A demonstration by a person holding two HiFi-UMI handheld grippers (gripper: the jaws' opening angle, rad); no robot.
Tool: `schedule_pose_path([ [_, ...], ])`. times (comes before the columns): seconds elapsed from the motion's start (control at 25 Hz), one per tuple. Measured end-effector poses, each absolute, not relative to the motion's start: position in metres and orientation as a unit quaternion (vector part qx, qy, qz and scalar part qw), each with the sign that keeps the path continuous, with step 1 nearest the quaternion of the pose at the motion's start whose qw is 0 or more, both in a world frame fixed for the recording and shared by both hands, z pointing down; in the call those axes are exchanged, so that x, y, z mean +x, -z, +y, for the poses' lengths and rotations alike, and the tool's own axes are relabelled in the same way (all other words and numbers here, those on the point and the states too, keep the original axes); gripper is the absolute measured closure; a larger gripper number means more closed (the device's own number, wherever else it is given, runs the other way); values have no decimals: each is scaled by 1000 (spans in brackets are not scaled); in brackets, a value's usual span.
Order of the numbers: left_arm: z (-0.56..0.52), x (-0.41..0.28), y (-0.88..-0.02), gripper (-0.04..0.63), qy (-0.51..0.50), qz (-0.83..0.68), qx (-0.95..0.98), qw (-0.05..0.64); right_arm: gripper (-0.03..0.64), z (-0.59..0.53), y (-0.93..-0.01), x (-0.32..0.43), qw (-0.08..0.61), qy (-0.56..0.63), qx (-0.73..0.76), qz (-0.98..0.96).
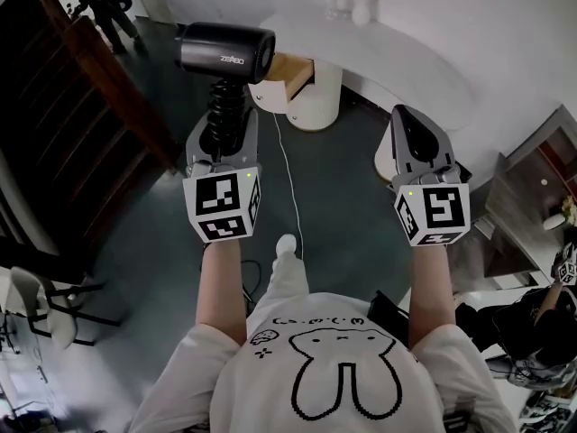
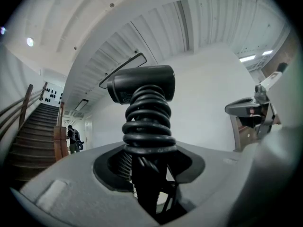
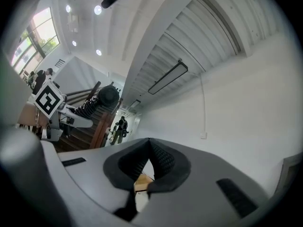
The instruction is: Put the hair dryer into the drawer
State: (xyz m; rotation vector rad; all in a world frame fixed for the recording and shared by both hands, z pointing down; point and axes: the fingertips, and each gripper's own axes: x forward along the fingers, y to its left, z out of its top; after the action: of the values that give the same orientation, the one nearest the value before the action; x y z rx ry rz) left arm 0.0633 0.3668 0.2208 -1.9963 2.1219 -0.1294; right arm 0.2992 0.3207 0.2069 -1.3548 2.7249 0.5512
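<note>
White curved worktop [image 1: 397, 52] up top, its wooden drawer [image 1: 287, 72] standing open. Upper left, the left hand-held gripper [image 1: 222, 138] clamps the hair dryer [image 1: 225, 50] by its cord-wrapped handle, near the drawer. At right, the right hand-held gripper [image 1: 413, 126] is clenched on nothing.

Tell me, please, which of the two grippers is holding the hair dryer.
The left gripper: its jaws clamp the handle of the black hair dryer, which stands up above it. The right gripper has its jaws together on nothing.
</note>
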Motion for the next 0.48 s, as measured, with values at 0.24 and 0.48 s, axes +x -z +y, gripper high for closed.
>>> schedule_pose_path([
  [0.24,333,48,-229,405,46,721,-684,104,617,289,-222,290,18,-166,-443,881],
  [0.48,269,22,-235,405,47,721,-685,96,617,224,-229,273,15,-146,-452,880],
])
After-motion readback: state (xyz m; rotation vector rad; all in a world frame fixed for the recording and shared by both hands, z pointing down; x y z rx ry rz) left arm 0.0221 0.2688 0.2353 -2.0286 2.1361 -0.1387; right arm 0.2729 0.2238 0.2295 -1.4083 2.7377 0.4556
